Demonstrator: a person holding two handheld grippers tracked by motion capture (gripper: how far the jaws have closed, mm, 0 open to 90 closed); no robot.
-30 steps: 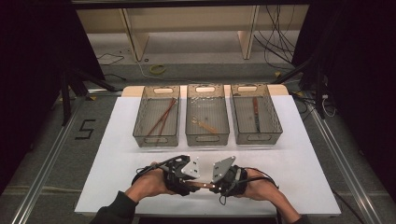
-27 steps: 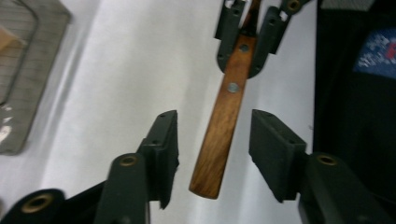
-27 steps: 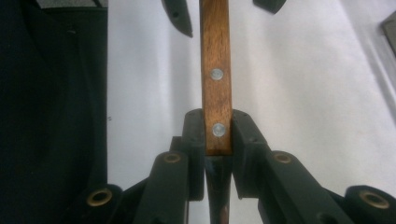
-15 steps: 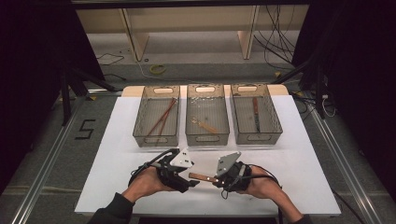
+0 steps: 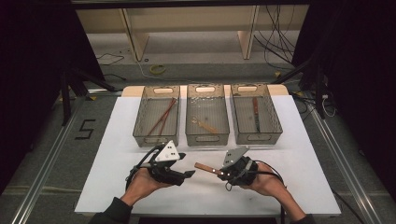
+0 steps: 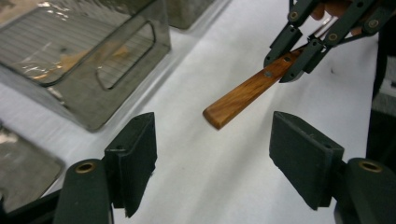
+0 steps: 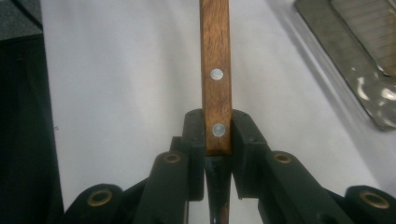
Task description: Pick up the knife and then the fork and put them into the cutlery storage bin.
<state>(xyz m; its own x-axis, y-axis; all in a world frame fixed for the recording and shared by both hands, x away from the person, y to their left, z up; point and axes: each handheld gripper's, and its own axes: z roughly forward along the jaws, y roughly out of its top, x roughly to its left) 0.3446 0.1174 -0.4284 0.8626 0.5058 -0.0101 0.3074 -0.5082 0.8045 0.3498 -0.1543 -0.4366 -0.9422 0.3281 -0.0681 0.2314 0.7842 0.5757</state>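
A utensil with a brown wooden handle [image 5: 204, 168] [image 7: 215, 60] [image 6: 243, 95] hangs level above the white table. My right gripper [image 5: 219, 172] [image 7: 218, 135] is shut on the riveted end of that handle; it also appears in the left gripper view [image 6: 294, 60]. The free end of the handle points at my left gripper [image 5: 189, 174] [image 6: 212, 158]. That gripper's jaws have just been opening and stand wide apart. The handle's tip lies just beyond them, with nothing between the pads. A hand holds each gripper near the table's front edge.
Three clear bins stand in a row at the back of the white table [image 5: 116, 154]. The left bin [image 5: 154, 139] holds long reddish sticks [image 5: 162, 116], the middle bin [image 5: 207, 138] a pale wooden piece [image 5: 204, 125], and the right bin [image 5: 258, 137] a dark-handled utensil [image 5: 255, 114].
My left gripper has opened off the wooden handle and drawn away to the left. The right gripper has kept its grip and stayed about where it was.
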